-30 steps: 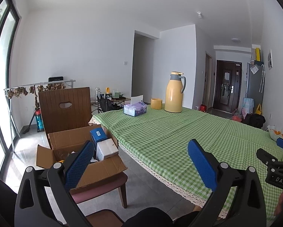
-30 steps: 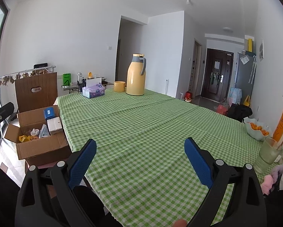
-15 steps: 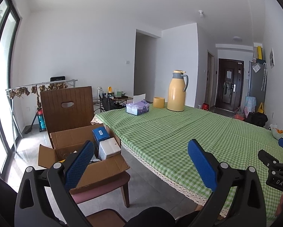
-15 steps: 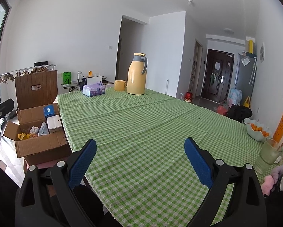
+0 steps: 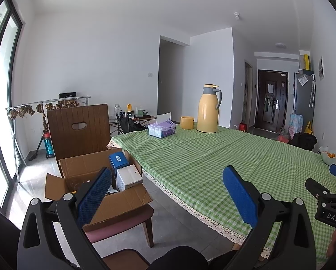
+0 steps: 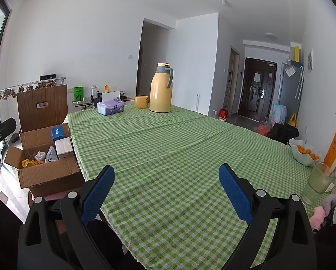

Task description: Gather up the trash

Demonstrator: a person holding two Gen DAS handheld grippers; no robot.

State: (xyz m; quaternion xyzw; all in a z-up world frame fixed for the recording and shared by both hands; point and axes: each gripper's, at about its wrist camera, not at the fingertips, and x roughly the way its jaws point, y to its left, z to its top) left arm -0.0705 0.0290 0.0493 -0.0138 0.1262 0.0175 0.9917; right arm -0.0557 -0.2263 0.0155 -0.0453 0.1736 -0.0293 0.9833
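Both tongs are spread wide and hold nothing: the left tongs (image 5: 168,193) hang past the near-left edge of the desk (image 5: 190,157), and the right tongs (image 6: 165,190) hover over its near middle. The trash sits in an open cardboard box (image 6: 46,175) on a chair (image 5: 123,222) at the desk's left side, ahead and left of both tongs and well apart from the right pair; in the left view the left blue pad (image 5: 93,196) overlaps the box's opening, though whether it touches cannot be told. In the box lie a blue carton (image 6: 58,132), a white carton (image 6: 64,148), a crumpled pale bag (image 6: 51,155), a whitish wad (image 6: 40,155) and yellow wrappers (image 6: 28,163). The box is plain brown corrugated board with its flaps folded outward; the chair has a slatted wooden back with a slot handle and a dull pink seat. The pads are flat, oblong and finely dimpled, on black arms. A green-and-white gingham cloth with a lace hem covers the desk. At its far end stand a smooth yellow jug (image 6: 160,88) with a grey handle, a squat yellow cup (image 6: 141,101) just beside it, and a purple tissue box (image 6: 110,107).
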